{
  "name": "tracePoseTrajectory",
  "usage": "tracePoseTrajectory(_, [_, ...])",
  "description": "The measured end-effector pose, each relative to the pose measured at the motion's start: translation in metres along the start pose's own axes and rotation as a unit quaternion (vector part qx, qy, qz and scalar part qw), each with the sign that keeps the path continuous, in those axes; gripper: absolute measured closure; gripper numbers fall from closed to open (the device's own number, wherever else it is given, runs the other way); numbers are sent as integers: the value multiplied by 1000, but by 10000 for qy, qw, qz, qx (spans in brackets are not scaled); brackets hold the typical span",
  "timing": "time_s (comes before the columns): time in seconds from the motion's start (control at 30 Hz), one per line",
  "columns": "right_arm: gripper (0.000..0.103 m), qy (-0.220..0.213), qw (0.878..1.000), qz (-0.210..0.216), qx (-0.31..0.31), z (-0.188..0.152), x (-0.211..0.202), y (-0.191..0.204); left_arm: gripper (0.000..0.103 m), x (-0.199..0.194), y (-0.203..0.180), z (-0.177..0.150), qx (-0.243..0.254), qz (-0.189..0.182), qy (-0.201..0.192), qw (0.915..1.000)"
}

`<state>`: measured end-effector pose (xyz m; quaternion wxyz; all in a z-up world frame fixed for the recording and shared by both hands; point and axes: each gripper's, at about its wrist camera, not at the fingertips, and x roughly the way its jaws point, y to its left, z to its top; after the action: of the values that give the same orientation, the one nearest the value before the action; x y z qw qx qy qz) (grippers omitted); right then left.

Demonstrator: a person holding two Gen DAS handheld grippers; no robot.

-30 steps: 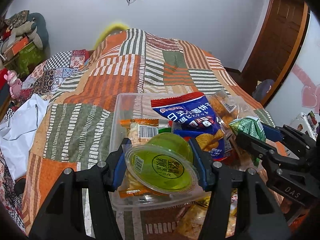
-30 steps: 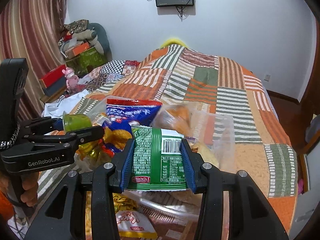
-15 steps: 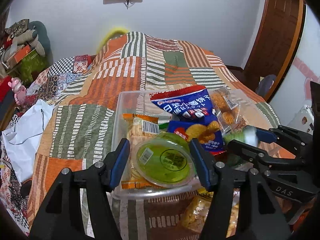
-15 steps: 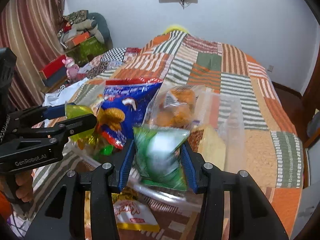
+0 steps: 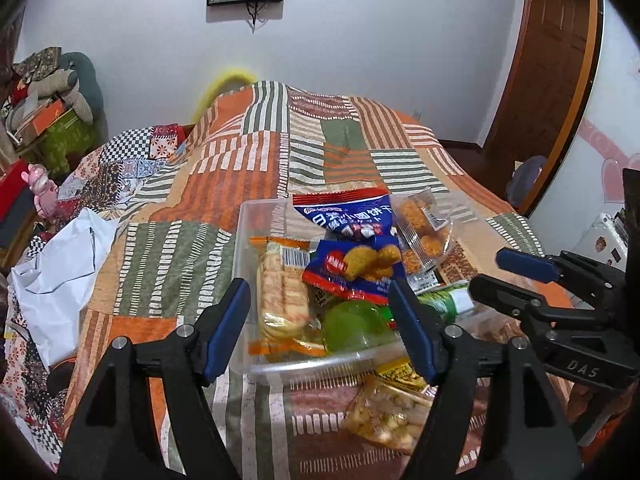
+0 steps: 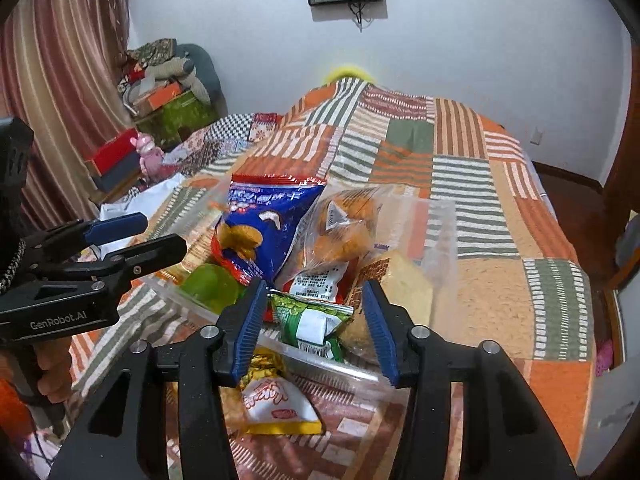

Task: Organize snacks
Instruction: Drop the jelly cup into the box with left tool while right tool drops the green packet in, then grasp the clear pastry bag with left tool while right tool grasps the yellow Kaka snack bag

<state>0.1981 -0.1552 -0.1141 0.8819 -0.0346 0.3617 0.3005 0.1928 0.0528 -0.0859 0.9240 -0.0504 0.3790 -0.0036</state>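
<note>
A clear plastic bin (image 5: pixel 312 364) sits on the patchwork bedspread, filled with snacks. A green jelly cup (image 5: pixel 356 328) lies in its near corner, and my left gripper (image 5: pixel 318 292) stands over it with jaws opening and pads clear of the cup. In the right wrist view, a green packet (image 6: pixel 312 320) rests at the bin's near edge (image 6: pixel 332 364). My right gripper (image 6: pixel 314 292) straddles the packet, jaws opening, with nothing pressed. A blue snack bag (image 5: pixel 344 216), a clear bag of fried orange pieces (image 5: pixel 420 228) and an orange cracker packet (image 5: pixel 280 292) fill the bin.
Loose packets lie in front of the bin: a yellow-and-white one (image 6: pixel 276 404) and a clear bag of nuts (image 5: pixel 384 412). White cloth (image 5: pixel 60 264) lies at the bed's left side. Boxes and clutter stand by the curtain (image 6: pixel 48 100). A wooden door (image 5: pixel 552 80) is at the right.
Both grippers let go: the jelly cup and the green packet now lie in the bin. Both sets of jaws widened and drew back a little.
</note>
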Motion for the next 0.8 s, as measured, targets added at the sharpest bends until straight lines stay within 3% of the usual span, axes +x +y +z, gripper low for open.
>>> tracePoseTrajectory(0.4, [45,-297,9995,-100,86,-15,-37,-3,23,-22,-21,-24,224,-20,115,9997])
tracePoseTrajectory(0.6, [43,-174,9997,-135,121,-31,-39,-9,23,-8,-35,-46,120,-252,514,9983])
tracePoseTrajectory(0.8, [43,1,9997,-127,189,-42,-36,-12,23,19,-48,-60,184,-163,803,9965])
